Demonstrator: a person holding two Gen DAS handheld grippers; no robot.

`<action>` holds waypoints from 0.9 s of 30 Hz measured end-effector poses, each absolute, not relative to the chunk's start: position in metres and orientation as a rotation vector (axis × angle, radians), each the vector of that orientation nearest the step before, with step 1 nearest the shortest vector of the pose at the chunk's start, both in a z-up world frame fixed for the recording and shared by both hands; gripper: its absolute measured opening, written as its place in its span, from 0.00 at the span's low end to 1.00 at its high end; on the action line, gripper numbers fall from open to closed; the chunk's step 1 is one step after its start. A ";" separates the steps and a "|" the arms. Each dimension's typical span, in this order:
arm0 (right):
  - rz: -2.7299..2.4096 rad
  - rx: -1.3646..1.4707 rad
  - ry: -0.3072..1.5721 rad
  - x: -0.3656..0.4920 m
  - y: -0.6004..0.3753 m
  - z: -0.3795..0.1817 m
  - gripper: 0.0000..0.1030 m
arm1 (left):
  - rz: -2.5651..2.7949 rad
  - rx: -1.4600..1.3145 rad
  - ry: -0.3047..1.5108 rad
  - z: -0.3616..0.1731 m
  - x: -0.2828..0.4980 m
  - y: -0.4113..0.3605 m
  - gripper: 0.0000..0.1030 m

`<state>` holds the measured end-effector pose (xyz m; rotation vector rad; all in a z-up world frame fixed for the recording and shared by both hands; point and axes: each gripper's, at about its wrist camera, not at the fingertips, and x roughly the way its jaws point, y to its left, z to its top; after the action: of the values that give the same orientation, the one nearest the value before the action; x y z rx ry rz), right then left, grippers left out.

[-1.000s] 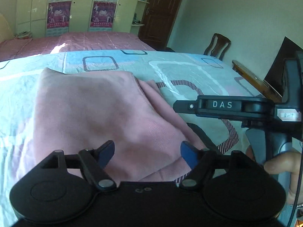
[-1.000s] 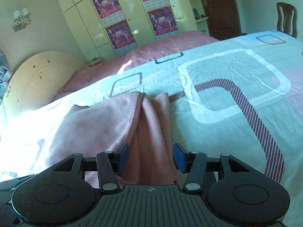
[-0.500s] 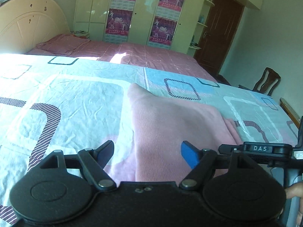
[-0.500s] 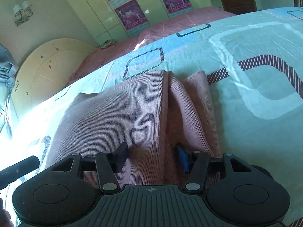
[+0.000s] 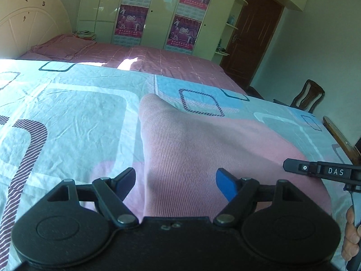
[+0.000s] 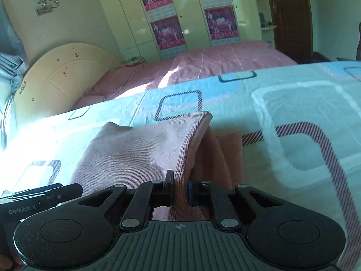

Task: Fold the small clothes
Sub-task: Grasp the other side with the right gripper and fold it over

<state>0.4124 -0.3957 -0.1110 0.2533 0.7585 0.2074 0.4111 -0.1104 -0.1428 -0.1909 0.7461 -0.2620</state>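
A pink ribbed garment [image 5: 203,149] lies partly folded on the patterned bedsheet [image 5: 67,113]. My left gripper [image 5: 174,181] is open, its fingers on either side of the garment's near left edge, just above the cloth. My right gripper [image 6: 180,189] is shut on the garment's near right edge [image 6: 178,169], where a folded layer rises over a second layer [image 6: 225,158]. The right gripper's top also shows in the left wrist view [image 5: 320,171], and the left gripper's body shows in the right wrist view [image 6: 38,196].
A second bed with a pink cover [image 5: 146,58] lies behind, with a cream headboard [image 6: 63,79] and a wardrobe with posters [image 5: 158,11]. A wooden chair [image 5: 309,97] and a dark door [image 5: 250,38] stand at the right.
My right gripper has closed on the garment's right edge. My left gripper has swung left to the garment's left edge and stays open.
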 end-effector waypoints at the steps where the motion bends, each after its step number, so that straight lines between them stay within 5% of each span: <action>1: 0.179 0.251 0.772 0.409 -0.401 -0.115 0.10 | -0.274 -0.184 0.752 -0.145 0.409 -0.115 0.76; 5: 0.124 0.267 0.858 0.412 -0.411 -0.149 0.10 | -0.297 -0.156 0.814 -0.163 0.405 -0.131 0.77; 14: 0.136 0.384 0.847 0.389 -0.437 -0.132 0.10 | -0.301 -0.146 0.860 -0.178 0.403 -0.133 0.80; 19: 0.131 0.434 0.879 0.371 -0.448 -0.125 0.35 | -0.310 -0.112 0.855 -0.179 0.400 -0.139 0.82; 25: 0.139 0.375 0.967 0.345 -0.430 -0.143 0.34 | -0.324 -0.105 0.863 -0.178 0.401 -0.138 0.82; 26: 0.127 0.348 0.967 0.341 -0.427 -0.146 0.16 | -0.326 -0.102 0.862 -0.178 0.400 -0.138 0.82; 27: 0.115 0.335 0.967 0.338 -0.425 -0.151 0.12 | -0.327 -0.102 0.862 -0.179 0.399 -0.137 0.82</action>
<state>0.3380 -0.4248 -0.1505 0.3353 0.9670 0.1153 0.3992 -0.1375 -0.1787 -0.1020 0.8621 -0.3273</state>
